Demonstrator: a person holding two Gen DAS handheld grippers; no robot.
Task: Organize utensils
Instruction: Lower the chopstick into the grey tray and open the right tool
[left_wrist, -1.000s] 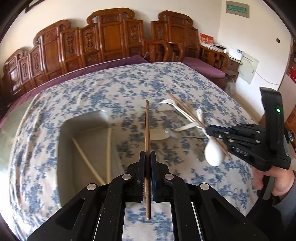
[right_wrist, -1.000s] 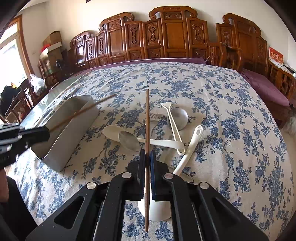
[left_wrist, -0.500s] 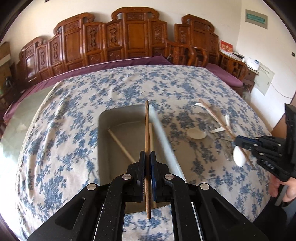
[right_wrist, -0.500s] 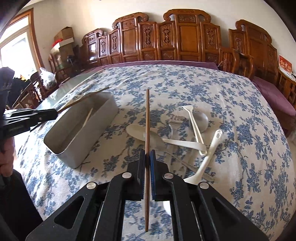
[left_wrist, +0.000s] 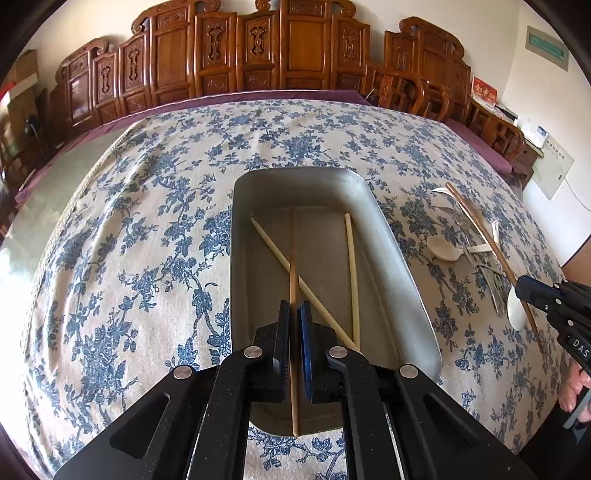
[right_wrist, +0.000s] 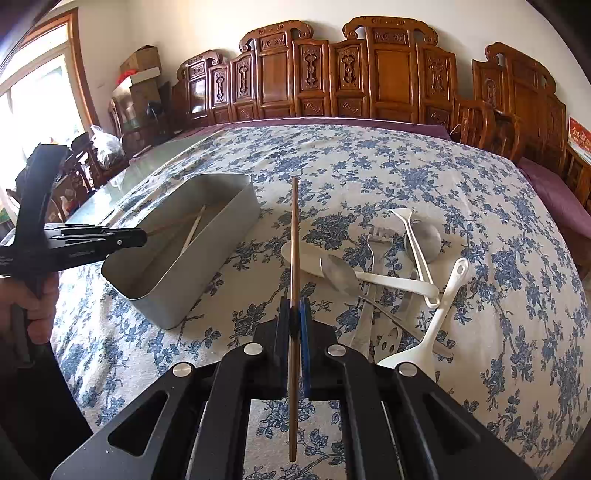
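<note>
My left gripper (left_wrist: 294, 306) is shut on a brown chopstick (left_wrist: 293, 251) that points down into the grey metal tray (left_wrist: 391, 236). Two pale chopsticks (left_wrist: 351, 258) lie in the tray, one slanting under the held stick. In the right wrist view my right gripper (right_wrist: 294, 304) is shut on a second brown chopstick (right_wrist: 294, 229), held above the cloth between the tray (right_wrist: 207, 266) and the utensil pile (right_wrist: 388, 266). The left gripper (right_wrist: 142, 236) shows there over the tray's near end; the right gripper (left_wrist: 524, 291) shows at the left view's right edge.
The pile holds white plastic spoons (right_wrist: 436, 325), metal spoons (right_wrist: 340, 273) and a fork, tangled on the blue floral tablecloth (right_wrist: 406, 166). Carved wooden chairs (right_wrist: 369, 74) line the table's far side. A person's hand (right_wrist: 33, 310) grips the left tool at the table's left edge.
The left gripper has carried its chopstick leftward from near the utensil pile to above the tray and sunk toward it. The right gripper has drifted slightly, still holding its chopstick.
</note>
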